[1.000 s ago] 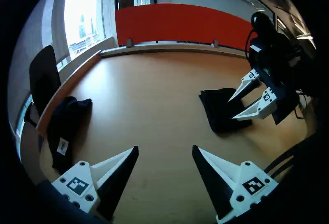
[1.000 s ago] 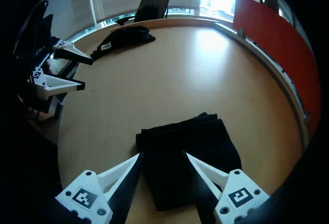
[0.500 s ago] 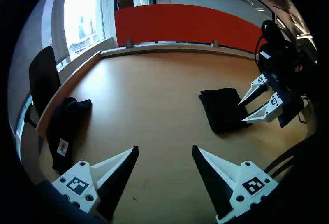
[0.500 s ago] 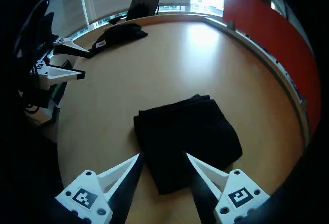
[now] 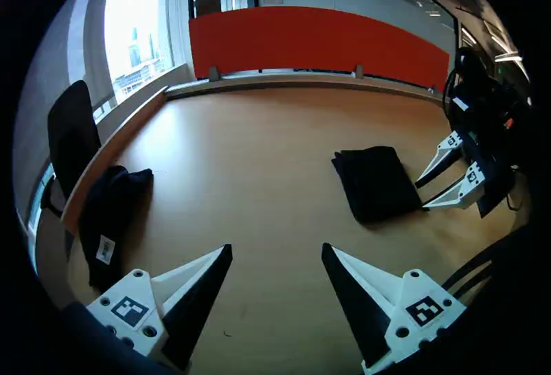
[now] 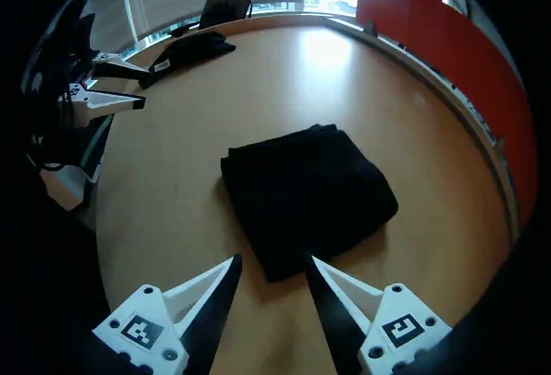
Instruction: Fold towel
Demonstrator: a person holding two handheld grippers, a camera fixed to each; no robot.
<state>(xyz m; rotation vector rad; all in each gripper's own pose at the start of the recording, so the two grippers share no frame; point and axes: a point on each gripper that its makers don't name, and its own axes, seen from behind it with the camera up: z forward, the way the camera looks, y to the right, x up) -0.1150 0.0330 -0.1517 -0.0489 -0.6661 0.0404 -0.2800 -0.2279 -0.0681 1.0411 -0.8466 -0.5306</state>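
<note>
Black towel (image 6: 310,196), folded into a thick, layered rectangle, flat on the wooden table (image 6: 206,168). Seen in the left gripper view (image 5: 375,182) toward the right side of the table (image 5: 262,147), with bare wood all round it.

Right gripper (image 6: 273,259) at the towel's near corner, pointed across the cloth. Jaws partly apart, nothing clamped between them. Corner of the towel just between the two fingertips in the right gripper view; touching or not, cannot tell. From the left gripper view, same gripper (image 5: 421,196) slanting down toward the table, tips just beside the towel's right edge, dark body and cables behind it; holding hand too dark to make out.

Left gripper (image 5: 275,247) well apart from the towel, low over bare wood, aimed across the table. Jaws spread wide, holding nothing. In the right gripper view, seen (image 6: 147,89) at the table's left edge, fingers level and pointing inward.

Near the far edge, a second dark cloth (image 5: 110,203) with a small white tag, crumpled, also seen in the right gripper view (image 6: 186,47). Behind it, a black chair (image 5: 69,134). Along the back of the table, a red partition (image 5: 310,37), bright window (image 5: 134,30) beside it.
</note>
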